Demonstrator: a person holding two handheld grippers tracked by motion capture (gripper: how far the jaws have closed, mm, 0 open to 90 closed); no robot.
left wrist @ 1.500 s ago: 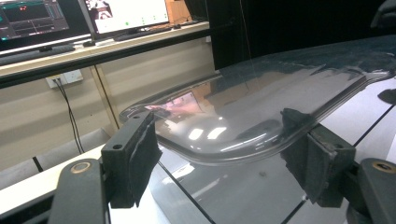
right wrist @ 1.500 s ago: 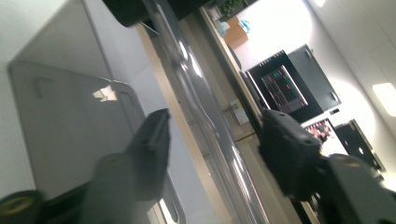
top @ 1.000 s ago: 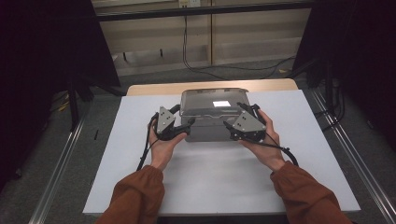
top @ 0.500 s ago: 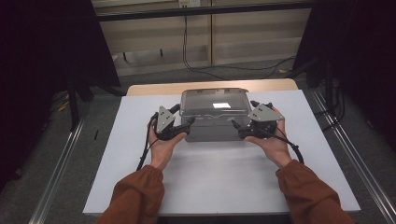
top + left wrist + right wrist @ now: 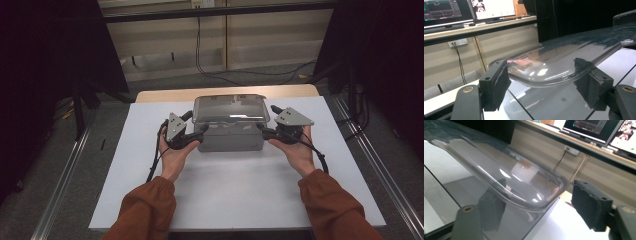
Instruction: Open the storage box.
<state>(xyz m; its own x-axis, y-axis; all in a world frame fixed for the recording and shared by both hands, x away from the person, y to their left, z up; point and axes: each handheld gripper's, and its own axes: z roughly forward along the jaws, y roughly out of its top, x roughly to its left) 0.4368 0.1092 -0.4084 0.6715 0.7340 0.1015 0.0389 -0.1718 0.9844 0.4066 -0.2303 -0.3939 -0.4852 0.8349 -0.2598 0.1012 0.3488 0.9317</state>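
Clear lid [image 5: 230, 109] tops a grey box [image 5: 231, 139] mid-table [image 5: 240, 195]; left gripper [image 5: 199, 134] and right gripper [image 5: 262, 131] flank its corners, jaws spread. Uneven closing could tilt or slip the lid

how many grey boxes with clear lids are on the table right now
1: the grey box sits mid-table between the left tool and right tool, its clear lid on top.

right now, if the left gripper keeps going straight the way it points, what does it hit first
Most likely the clear lid of the grey box. The left gripper has open jaws that straddle the lid's curved edge, so that rim lies directly ahead, very close, though whether the pads touch it is unclear.
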